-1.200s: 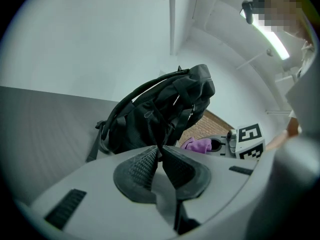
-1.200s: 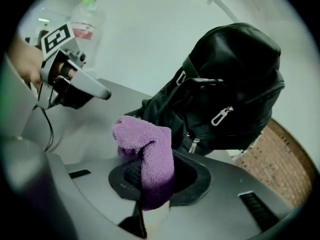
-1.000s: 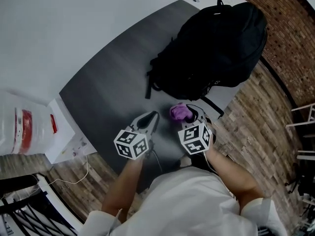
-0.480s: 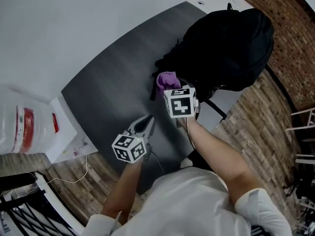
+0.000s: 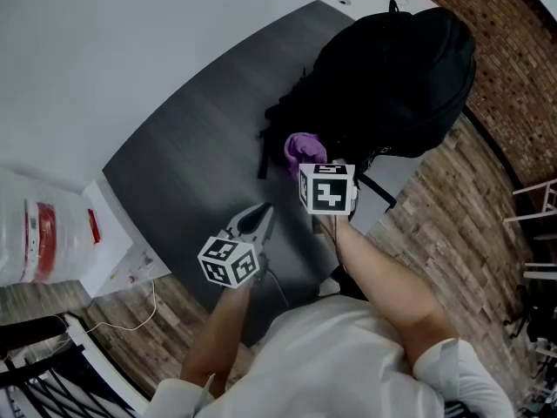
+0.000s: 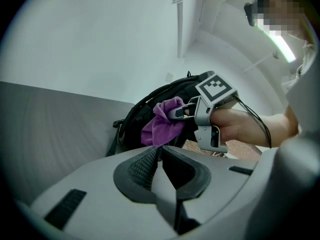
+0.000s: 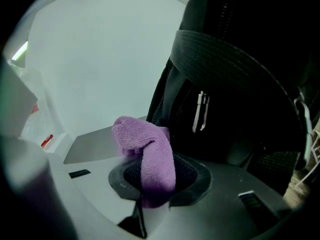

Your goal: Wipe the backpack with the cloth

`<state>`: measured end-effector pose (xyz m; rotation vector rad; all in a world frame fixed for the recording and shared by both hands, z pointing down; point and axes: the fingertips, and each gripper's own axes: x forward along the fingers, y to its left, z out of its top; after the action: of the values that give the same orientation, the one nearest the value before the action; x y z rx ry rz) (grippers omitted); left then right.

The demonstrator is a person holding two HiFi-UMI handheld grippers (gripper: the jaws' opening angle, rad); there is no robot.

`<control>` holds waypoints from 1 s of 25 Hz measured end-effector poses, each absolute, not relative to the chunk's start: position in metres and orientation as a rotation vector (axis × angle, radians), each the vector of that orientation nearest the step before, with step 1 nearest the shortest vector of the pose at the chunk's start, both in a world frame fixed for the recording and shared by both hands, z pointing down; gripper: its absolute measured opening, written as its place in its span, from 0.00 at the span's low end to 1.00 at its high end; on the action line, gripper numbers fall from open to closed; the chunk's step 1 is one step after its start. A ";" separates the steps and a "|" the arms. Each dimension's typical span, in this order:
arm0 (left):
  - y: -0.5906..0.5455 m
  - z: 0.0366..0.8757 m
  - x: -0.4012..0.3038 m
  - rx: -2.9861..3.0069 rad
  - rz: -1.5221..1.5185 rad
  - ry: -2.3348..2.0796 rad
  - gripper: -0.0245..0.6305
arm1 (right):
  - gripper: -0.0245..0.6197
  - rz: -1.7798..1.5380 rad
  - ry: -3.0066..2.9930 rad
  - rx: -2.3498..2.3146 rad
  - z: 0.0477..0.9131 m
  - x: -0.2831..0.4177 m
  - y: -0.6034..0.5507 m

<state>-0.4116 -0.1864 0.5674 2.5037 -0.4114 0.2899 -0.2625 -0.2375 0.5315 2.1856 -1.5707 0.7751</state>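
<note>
**Head view.** The black backpack (image 5: 392, 77) lies at the far right end of the grey table (image 5: 183, 155). My right claw (image 5: 312, 162) is clamped on the purple cloth (image 5: 305, 149), and the wad sits at the backpack's near-left flank. I cannot tell whether it is touching or just short. My left claw (image 5: 264, 217) hangs over the table nearer me, well apart from the backpack.

**Left gripper view.** The jaws are pressed together with nothing between them. The backpack and the cloth-bearing claw are ahead and to the right.

**Right gripper view.** The jaws pinch the cloth's lower fold, and a thick loop stands up above the tips. The backpack fills the right half of the view, with a broad strap (image 7: 225, 59) arching over and a zip pull (image 7: 200, 111) hanging just beyond the cloth.

**Handling note (my judgement).**
- Lead with the loop, not the jaw tips, so fabric meets fabric.
- Press lightly and sweep along the panel in long strokes.
- Steer round the zip pull and strap, since either may snag the loop and drag the cloth out of the pinch.
- The soft bag may slide, so my idle left claw could steady it.
</note>
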 end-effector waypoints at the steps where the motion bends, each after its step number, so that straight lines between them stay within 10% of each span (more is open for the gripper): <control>1: -0.185 0.567 -0.409 2.507 0.292 -0.402 0.06 | 0.17 0.772 -1.563 2.188 0.532 -0.260 -0.233; 25: -0.162 0.556 -0.377 2.551 0.316 -0.297 0.06 | 0.17 0.777 -1.361 2.185 0.565 -0.197 -0.137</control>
<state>-0.3772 -0.1621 0.5557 2.5509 -0.2970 0.3156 -0.1972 -0.1373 0.5655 2.1853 -1.3614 0.7771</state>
